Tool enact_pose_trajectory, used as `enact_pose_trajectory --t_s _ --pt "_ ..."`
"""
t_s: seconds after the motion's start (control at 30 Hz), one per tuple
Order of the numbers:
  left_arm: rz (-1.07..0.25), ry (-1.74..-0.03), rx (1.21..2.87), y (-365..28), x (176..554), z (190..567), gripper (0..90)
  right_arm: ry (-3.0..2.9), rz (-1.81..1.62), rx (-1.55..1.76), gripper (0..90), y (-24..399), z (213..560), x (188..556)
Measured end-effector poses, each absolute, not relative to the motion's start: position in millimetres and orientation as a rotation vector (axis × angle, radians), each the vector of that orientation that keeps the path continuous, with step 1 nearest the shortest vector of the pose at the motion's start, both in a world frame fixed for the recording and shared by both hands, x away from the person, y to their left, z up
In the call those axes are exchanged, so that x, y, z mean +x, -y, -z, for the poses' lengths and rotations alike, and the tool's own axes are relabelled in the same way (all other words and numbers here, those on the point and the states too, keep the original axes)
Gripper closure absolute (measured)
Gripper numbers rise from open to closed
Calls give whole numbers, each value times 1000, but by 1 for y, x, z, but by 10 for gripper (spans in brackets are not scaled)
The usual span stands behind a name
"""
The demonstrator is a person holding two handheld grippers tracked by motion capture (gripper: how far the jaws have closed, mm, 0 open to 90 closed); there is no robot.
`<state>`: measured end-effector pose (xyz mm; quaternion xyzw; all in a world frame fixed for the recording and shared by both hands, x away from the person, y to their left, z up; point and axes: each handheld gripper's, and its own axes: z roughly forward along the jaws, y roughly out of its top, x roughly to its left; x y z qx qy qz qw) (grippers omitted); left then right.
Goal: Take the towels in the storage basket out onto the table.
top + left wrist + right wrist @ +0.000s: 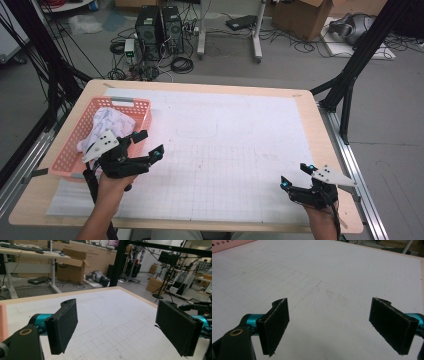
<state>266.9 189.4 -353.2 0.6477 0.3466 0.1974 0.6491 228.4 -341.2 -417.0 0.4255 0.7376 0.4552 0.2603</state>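
My left tool (141, 146) hangs with jaws apart beside the pink basket (142, 107), where the white cloth (111, 122) lies bunched. My right tool (297, 176) waits apart over the counter (240, 135). I'd grab 1 thick fold, probably uppermost, and lift straight.

Both claws are showing black frames with teal joints: the left claw (148, 144) is wearing a grey three-cornered plate dotted with holes, the right claw (296, 176) another. Flat black pads are lining the jaws, a brass ring glinting low.
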Motion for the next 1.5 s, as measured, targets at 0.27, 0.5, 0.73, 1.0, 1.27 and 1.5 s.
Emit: enact_pose_trajectory --t_s 0.27,0.5,0.73,1.0,1.27,1.5 --pt "-455 -822 1506 -213 276 341 184 -2004 -1226 1151 150 342 419 230" --pt "-501 -880 1513 -237 286 335 184 -2006 -1224 1155 150 341 420 230" --pt "-546 -985 1565 -264 305 334 181 -2006 -1223 1157 150 341 419 230" --pt "-603 -1110 1625 -285 321 346 169 -2009 -1223 1171 150 341 421 230" --pt "-622 -1200 1684 -299 333 357 169 -2012 -1213 1165 150 340 421 230" --pt "-640 -1317 1756 -309 345 369 170 -2022 -1206 1159 150 339 421 231"
